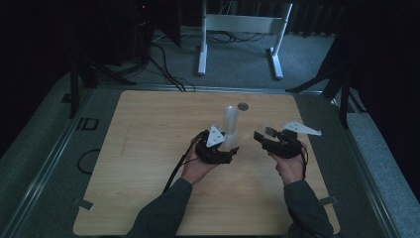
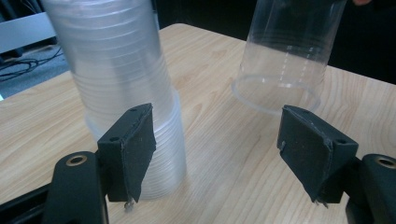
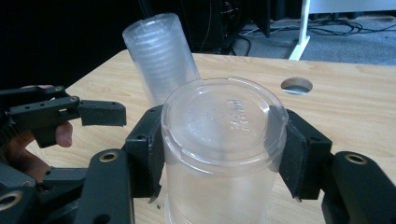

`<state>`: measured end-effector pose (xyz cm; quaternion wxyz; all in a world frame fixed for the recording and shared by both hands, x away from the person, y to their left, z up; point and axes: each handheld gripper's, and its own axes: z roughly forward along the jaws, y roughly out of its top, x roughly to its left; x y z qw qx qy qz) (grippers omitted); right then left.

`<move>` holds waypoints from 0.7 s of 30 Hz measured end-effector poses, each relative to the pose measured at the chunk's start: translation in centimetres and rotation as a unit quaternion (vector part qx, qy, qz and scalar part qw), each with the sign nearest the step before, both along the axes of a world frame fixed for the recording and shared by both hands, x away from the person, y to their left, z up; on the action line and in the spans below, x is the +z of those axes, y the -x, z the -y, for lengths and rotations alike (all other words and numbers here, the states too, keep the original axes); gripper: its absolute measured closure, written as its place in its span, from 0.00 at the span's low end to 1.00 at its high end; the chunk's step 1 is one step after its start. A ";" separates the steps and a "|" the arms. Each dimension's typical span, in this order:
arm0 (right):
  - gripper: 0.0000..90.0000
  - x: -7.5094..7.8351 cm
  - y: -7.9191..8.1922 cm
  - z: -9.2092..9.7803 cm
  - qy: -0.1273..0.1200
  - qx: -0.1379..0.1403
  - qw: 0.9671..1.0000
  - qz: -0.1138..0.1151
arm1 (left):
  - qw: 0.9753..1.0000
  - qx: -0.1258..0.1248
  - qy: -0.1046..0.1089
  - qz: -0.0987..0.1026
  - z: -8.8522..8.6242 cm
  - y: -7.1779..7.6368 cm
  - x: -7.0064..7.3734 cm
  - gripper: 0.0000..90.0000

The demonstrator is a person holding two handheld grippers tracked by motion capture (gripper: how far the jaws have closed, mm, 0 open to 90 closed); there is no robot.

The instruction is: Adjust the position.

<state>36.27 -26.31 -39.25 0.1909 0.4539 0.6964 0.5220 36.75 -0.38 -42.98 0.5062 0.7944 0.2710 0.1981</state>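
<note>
**One cup off the stack, held mouth-down**

The single clear cup (image 3: 224,149) sits upside down in my right claw (image 3: 219,154), clamped from both sides, its axis upright, just right of the cup stack (image 1: 231,125) at mid-counter (image 1: 148,163). My left claw (image 2: 224,154) gapes wide beside the stack's base, nearer it.

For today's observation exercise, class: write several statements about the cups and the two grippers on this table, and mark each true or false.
1. The stack of cups stands upside down on the table. True.
2. The right gripper holds a single cup. True.
3. The left gripper is clamped on the stack. False: its fingers are spread apart, with one beside the stack.
4. The single cup is opaque red. False: it is clear.
</note>
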 end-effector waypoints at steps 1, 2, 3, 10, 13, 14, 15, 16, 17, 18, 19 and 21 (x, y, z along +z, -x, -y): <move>0.45 0.0 0.0 0.0 0.000 0.000 1.000 0.000 | 1.000 -0.001 -0.001 0.001 0.1 0.0 0.0 0.31; 0.45 -0.2 0.1 0.0 -0.002 -0.001 1.000 -0.002 | 1.000 -0.002 -0.002 0.000 0.2 0.1 0.0 0.31; 0.45 -0.4 0.1 0.2 -0.010 -0.001 1.000 -0.005 | 1.000 -0.003 -0.002 0.001 0.5 0.2 0.0 0.31; 0.45 -1.2 0.5 0.4 -0.027 -0.004 1.000 -0.010 | 1.000 -0.010 -0.005 0.000 1.1 0.4 -0.2 0.30; 0.45 -1.6 0.8 0.2 -0.029 -0.001 1.000 -0.009 | 1.000 -0.016 -0.008 -0.001 1.5 0.5 -0.4 0.30; 0.45 -1.8 0.8 0.2 -0.032 -0.001 0.999 -0.010 | 1.000 -0.019 -0.009 -0.001 1.7 0.6 -0.4 0.30; 0.45 -2.1 0.8 0.2 -0.042 0.000 0.999 -0.014 | 1.000 -0.022 -0.011 -0.001 1.8 0.7 -0.5 0.30; 0.45 -2.4 0.8 0.2 -0.048 0.000 0.999 -0.018 | 1.000 -0.024 -0.012 -0.001 1.9 0.7 -0.5 0.30; 0.45 -2.6 0.9 0.2 -0.051 0.000 0.998 -0.021 | 1.000 -0.026 -0.011 -0.002 2.0 0.7 -0.5 0.30; 0.45 -2.8 0.9 0.2 -0.054 -0.001 0.998 -0.023 | 1.000 -0.028 -0.011 -0.003 2.1 0.8 -0.6 0.30; 0.45 -2.8 0.9 0.2 -0.054 -0.001 0.998 -0.023 | 1.000 -0.028 -0.011 -0.003 2.1 0.8 -0.6 0.30; 0.45 -3.4 1.0 0.2 -0.074 0.002 0.997 -0.032 | 0.999 -0.035 -0.016 -0.002 2.4 0.9 -0.7 0.30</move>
